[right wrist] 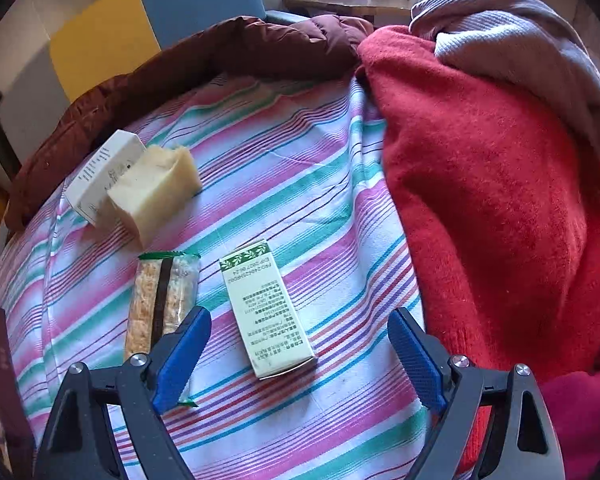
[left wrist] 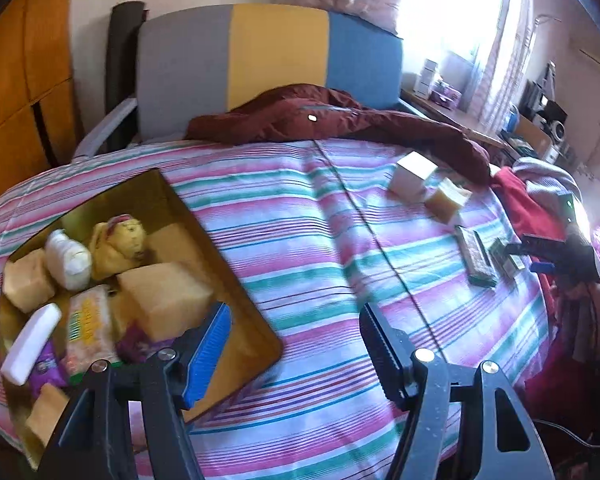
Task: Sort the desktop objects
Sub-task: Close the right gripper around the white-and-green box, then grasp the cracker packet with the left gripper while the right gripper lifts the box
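A gold tray (left wrist: 236, 280) at the left of the striped bed holds several items, among them yellow sponges (left wrist: 168, 296), a white bottle (left wrist: 68, 260) and a snack packet (left wrist: 90, 328). My left gripper (left wrist: 296, 344) hangs open just right of the tray, with only the sheet between its fingers. A green-and-white box (right wrist: 266, 308) lies flat on the sheet, and my right gripper (right wrist: 300, 320) is open around it, pads apart from its sides. A wrapped snack bar (right wrist: 162, 300) lies left of the box, partly behind the left finger. Farther back sit a yellow sponge (right wrist: 156, 192) and a white box (right wrist: 100, 176).
A red sweater (right wrist: 500, 200) and a lilac garment (right wrist: 520, 52) are piled close to the right finger. A maroon jacket (right wrist: 220, 56) runs along the far edge of the bed. Behind it stands a grey, yellow and blue headboard (left wrist: 276, 56). Striped sheet (left wrist: 320, 240) lies between tray and loose items.
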`<state>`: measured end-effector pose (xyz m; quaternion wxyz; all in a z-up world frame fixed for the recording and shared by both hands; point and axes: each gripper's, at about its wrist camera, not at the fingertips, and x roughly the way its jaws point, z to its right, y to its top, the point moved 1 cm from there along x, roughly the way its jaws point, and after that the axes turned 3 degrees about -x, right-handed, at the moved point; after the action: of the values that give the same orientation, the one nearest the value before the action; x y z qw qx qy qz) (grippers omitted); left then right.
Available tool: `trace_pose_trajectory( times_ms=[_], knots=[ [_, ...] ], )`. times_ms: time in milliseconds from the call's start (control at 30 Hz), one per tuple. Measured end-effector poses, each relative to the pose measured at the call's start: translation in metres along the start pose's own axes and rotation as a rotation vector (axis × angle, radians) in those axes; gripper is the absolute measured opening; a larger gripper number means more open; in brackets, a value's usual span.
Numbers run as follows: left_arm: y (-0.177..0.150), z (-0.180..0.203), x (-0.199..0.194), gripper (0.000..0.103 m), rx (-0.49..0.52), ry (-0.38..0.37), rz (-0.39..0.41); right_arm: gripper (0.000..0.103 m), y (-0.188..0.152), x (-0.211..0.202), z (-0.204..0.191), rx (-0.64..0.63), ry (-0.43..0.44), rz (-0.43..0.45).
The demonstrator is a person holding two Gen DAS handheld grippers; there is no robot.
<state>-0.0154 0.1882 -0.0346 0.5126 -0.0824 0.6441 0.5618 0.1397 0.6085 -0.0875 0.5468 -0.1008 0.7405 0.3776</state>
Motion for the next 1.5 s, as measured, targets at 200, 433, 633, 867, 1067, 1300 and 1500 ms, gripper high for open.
trace_pose_trajectory(
  times_ms=[200,433,633,867,1067,1300,1500],
  knots=[
    [-0.001,0.028,0.016,0.068,0.057,-0.058,-0.042,0.088,0.002,0.002,-0.003,-0.033,-0.036,0.003],
    [0.007,0.059,0.037,0.068,0.101,-0.123,-0.086,0.043,-0.003,0.006,-0.014,-0.113,-0.104,-0.012],
    [0.015,0.099,0.059,0.068,0.169,-0.176,-0.124,0.03,-0.007,0.001,-0.018,-0.145,-0.094,-0.004],
    [0.023,0.157,0.094,0.068,0.228,-0.269,-0.191,0.03,0.002,0.007,-0.011,-0.098,-0.084,-0.006],
    [0.034,0.204,0.122,0.068,0.274,-0.314,-0.222,0.03,0.006,-0.004,-0.002,-0.053,-0.093,0.036],
    [0.039,0.243,0.155,0.068,0.324,-0.307,-0.261,0.03,0.011,-0.011,0.003,-0.028,-0.069,0.068],
    [0.04,0.26,0.176,0.07,0.356,-0.271,-0.28,0.03,0.015,-0.013,0.002,-0.02,-0.054,0.081]
  ],
)
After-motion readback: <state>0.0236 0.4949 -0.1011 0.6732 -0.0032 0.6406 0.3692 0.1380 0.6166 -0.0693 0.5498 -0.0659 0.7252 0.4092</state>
